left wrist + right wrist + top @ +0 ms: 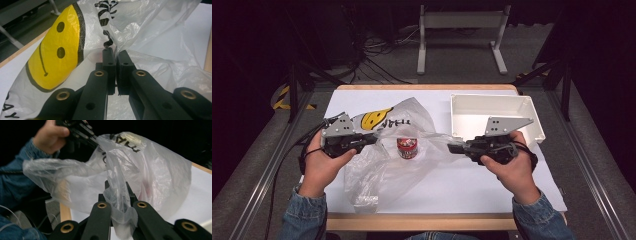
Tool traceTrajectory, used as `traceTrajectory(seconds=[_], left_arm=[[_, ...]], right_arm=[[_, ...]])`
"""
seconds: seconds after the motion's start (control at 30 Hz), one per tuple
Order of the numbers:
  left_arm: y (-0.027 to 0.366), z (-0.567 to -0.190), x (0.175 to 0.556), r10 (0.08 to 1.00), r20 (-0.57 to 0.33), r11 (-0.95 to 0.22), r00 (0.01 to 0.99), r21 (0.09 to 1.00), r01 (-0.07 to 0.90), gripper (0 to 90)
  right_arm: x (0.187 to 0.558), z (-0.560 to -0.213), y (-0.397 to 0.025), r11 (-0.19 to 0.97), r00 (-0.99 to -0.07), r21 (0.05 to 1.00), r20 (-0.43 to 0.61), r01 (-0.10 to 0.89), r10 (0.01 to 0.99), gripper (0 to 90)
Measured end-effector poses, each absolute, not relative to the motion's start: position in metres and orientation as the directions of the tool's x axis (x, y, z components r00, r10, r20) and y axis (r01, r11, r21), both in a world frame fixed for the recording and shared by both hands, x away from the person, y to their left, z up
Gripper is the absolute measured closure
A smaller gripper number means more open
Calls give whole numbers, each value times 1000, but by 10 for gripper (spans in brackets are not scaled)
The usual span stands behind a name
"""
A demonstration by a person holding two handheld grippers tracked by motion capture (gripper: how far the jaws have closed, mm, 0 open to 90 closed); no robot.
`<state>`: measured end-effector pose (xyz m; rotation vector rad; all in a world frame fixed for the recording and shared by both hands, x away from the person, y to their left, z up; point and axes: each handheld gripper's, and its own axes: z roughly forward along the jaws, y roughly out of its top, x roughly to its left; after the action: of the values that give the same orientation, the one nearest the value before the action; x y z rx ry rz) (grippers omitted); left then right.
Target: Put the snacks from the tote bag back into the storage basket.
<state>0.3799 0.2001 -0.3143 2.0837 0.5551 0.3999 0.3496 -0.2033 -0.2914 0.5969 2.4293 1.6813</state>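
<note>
L gripper [116, 63] and R gripper [117, 195] both clamped on plastic bag [387, 150], stretched between them above table [472, 185]. Can [407, 147] inside (red label). Risk: thin film tears/slips, can drops.

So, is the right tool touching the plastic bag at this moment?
Touching. In the right gripper view, a bunched fold of the plastic bag is pinched between the closed jaws of the right tool; the film passes directly between them.
</note>
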Motion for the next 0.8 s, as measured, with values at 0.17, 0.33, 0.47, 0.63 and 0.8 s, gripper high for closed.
traceTrajectory(seconds=[0.17, 0.33, 0.47, 0.63, 0.8], left_arm=[[209, -323, 398, 561, 22, -434, 827, 859, 272, 875], [212, -335, 412, 574, -15, -407, 819, 862, 301, 879], [215, -338, 416, 573, -30, -399, 819, 863, 311, 888], [219, -342, 426, 582, -56, -371, 812, 870, 326, 890], [219, -348, 441, 613, -87, -321, 785, 881, 348, 888]], right_arm=[[368, -292, -198, 280, -899, 922, 135, 268, 416, 881], [390, -293, -198, 264, -877, 916, 159, 303, 453, 882], [401, -294, -197, 255, -868, 912, 174, 320, 465, 883], [419, -294, -195, 245, -852, 902, 205, 356, 483, 884], [437, -294, -193, 232, -827, 892, 225, 387, 515, 884]])
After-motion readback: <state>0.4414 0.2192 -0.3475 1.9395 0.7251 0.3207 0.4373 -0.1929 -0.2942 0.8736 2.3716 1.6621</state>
